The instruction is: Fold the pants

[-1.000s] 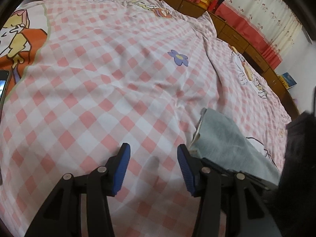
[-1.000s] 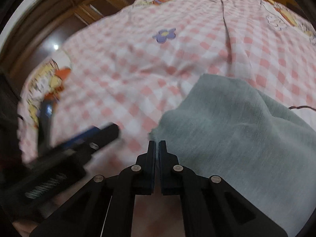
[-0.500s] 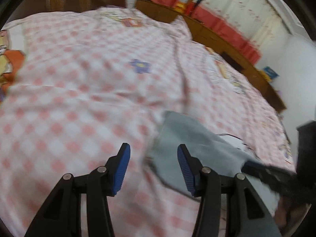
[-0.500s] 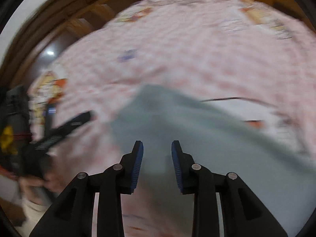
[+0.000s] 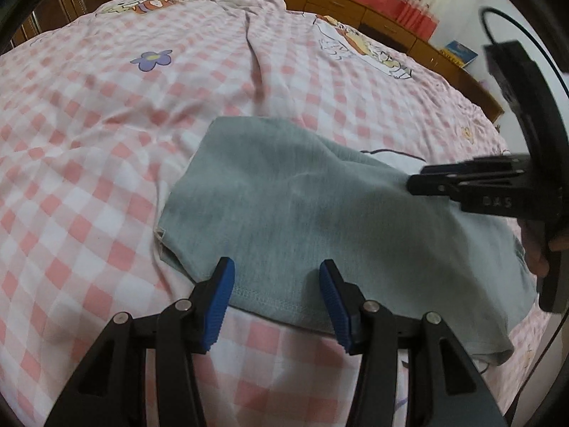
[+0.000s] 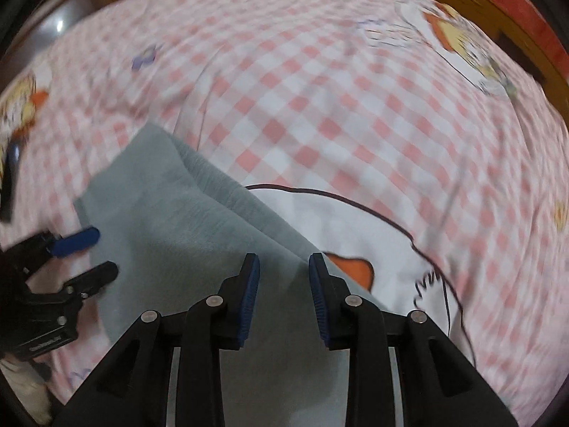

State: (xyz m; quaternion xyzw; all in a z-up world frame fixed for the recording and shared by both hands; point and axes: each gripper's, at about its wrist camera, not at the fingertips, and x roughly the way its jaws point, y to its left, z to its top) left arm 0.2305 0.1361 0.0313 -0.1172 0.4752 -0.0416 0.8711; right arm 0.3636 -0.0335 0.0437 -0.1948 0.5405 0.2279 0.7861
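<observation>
Pink checked bedsheet (image 5: 106, 185), wooden cabinets (image 5: 355, 10), red curtains (image 5: 409, 10).

We see the pants (image 5: 295, 210) as soft, matt grey-green knit cloth with a fine rib and a stitched hem, lying on a thin, matt cotton-like bedsheet (image 5: 106, 135) in pink and white checks, creased in places. The left gripper (image 5: 276, 297) and right gripper (image 6: 283, 293) look like matt black plastic with ridged blue rubbery pads (image 5: 221, 302) and small shiny metal pins. Behind the bed, the cabinets (image 5: 373, 17) show glossy varnished brown wood.
</observation>
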